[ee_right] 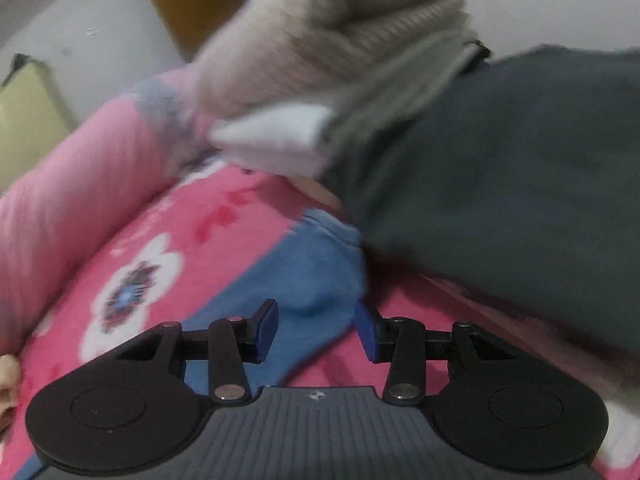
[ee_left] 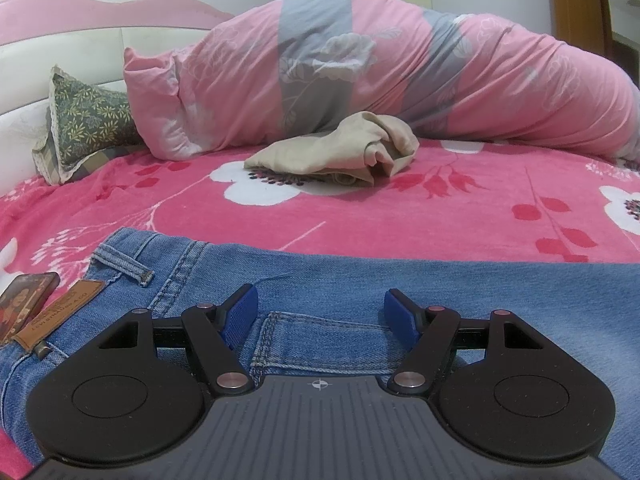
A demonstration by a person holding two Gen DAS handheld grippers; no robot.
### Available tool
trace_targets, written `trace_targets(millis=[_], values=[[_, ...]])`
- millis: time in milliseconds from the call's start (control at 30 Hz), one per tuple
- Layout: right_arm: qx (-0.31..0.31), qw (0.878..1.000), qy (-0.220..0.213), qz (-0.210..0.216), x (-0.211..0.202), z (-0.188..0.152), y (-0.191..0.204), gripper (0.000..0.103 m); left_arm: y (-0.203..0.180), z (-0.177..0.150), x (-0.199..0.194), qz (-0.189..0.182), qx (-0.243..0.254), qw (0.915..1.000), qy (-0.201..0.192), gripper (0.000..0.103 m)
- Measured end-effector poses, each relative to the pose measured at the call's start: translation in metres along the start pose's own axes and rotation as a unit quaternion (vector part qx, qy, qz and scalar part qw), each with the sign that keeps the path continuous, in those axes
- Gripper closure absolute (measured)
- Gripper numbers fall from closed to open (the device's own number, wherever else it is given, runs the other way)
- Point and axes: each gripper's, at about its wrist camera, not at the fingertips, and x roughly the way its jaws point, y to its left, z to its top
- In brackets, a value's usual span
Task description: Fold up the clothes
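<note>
1. One pair of blue jeans (ee_left: 320, 280) lay flat on the pink floral bedsheet (ee_left: 360, 216).
2. Left gripper (ee_left: 320, 314) hovered wide open over the denim, holding nothing.
3. Right gripper (ee_right: 316, 330) stood half-open, empty.
4. One beige garment (ee_left: 336, 148) lay crumpled beyond.

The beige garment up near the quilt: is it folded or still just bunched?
Bunched, not folded. In the left wrist view the beige garment lies in a loose crumpled heap on the pink bedspread, in front of the rolled quilt, with uneven folds and no squared edges.
</note>
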Motion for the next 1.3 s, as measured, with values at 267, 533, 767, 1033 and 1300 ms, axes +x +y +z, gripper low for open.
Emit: trace_targets(millis=[267,533,767,1033,1300], values=[[0.005,0.997,-0.05,-0.06,0.043,0.0,0.0,0.068,0.0,0.001,0.0,0.001,0.002,1.0,0.0,0.033],[-0.088,0.989,-0.109,-0.042,0.035,0.004,0.045,0.1,-0.001,0.001,0.0,0.004,0.005,1.0,0.0,0.033],[-0.162,0.963,-0.19,0.1,-0.016,0.049,0.125,0.1,-0.002,0.0,0.0,0.006,0.009,0.9999,0.001,0.033],[-0.127,0.984,-0.127,0.001,0.034,0.043,0.066,0.1,-0.001,0.0,0.0,0.007,0.009,0.9999,0.0,0.033],[-0.182,0.975,-0.083,-0.095,0.079,0.011,0.041,0.101,-0.003,0.0,0.0,0.01,0.014,0.9999,0.001,0.033]])
